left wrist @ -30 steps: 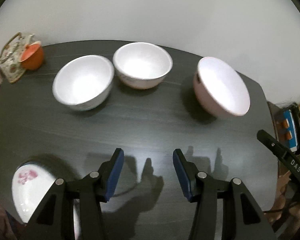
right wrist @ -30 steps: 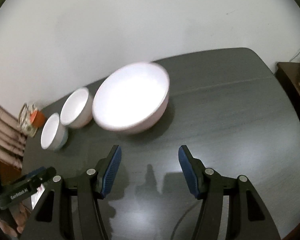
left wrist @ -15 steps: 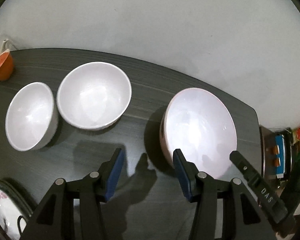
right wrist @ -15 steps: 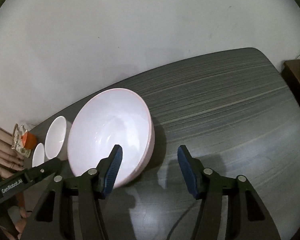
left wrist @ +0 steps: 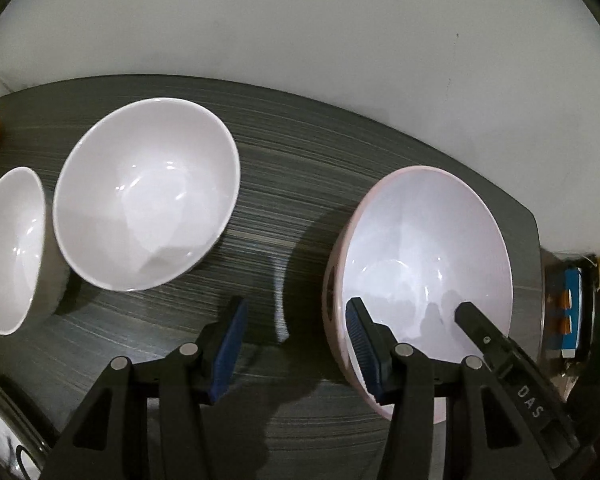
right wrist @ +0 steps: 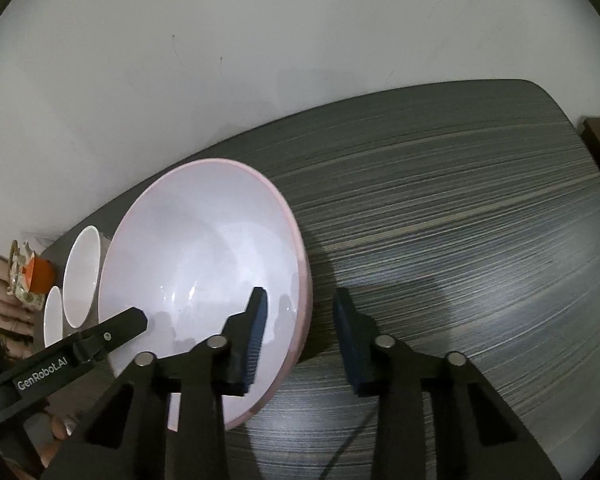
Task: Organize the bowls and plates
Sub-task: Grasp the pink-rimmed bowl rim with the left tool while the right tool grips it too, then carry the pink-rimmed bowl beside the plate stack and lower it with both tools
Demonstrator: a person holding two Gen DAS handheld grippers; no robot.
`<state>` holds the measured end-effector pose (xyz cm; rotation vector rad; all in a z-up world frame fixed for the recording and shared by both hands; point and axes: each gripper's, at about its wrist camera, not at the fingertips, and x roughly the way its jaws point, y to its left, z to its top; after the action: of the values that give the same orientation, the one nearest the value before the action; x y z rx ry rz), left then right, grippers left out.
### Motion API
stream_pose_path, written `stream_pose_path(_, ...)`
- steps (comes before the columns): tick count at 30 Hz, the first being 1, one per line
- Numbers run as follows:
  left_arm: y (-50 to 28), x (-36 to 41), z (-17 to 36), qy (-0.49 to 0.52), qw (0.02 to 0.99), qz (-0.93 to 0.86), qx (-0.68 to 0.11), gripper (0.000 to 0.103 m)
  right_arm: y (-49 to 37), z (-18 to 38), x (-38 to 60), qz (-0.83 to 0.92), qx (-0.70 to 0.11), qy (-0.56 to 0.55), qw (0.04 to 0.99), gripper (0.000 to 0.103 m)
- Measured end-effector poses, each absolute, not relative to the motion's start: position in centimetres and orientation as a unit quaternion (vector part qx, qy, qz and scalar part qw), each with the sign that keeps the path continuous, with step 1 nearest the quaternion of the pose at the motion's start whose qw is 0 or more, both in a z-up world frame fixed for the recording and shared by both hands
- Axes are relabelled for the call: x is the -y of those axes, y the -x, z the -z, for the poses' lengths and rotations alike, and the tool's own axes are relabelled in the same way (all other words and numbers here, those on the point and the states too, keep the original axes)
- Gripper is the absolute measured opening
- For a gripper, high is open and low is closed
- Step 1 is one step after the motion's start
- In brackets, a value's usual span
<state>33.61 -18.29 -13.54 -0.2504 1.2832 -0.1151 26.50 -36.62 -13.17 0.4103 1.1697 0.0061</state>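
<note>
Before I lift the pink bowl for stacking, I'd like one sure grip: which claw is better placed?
Either: both open claws already straddle the pink bowl's rim. The right claw spans its right side, the left claw its left.

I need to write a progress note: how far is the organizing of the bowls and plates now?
Nothing is stacked yet. The large pink-rimmed bowl and two smaller white bowls stand separately on the dark table. Both grippers straddle the pink bowl's rim, jaws open. Gripping and nesting remain.

Three bowls in a row on table (left wrist: 300,168): small bowl (left wrist: 10,248) left, medium bowl (left wrist: 144,192) middle, large bowl (left wrist: 424,264) right.
</note>
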Motion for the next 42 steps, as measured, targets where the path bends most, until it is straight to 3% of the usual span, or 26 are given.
stream_pose_path(2,-33.7,18.6,13.5,0.113,0.793,0.059,-0.595,0.049,-26.9,13.6,36.3,-0.007,-0.553,-0.194,0.81,0.018)
stream_pose_path(5,-33.5,18.2,13.6,0.123,0.79,0.078,-0.596,0.033,-26.7,14.0,36.2,-0.004,-0.557,-0.197,0.807,0.016)
stream_pose_path(7,-33.4,18.4,13.6,0.128,0.789,0.092,-0.593,0.017,-26.4,13.8,36.1,-0.005,-0.556,-0.194,0.808,0.015)
stream_pose_path(8,-33.2,18.6,13.5,0.122,0.791,0.097,-0.592,0.014,-26.3,13.7,35.9,-0.005,-0.556,-0.193,0.809,0.015)
stream_pose_path(25,-28.1,16.3,10.5,0.1,0.799,0.083,-0.587,0.014,-22.3,11.1,30.9,-0.018,-0.555,-0.186,0.81,0.015)
stream_pose_path(42,-17.6,10.9,6.2,0.126,0.82,0.052,-0.556,0.014,-12.6,6.5,26.6,-0.056,-0.543,-0.184,0.817,0.016)
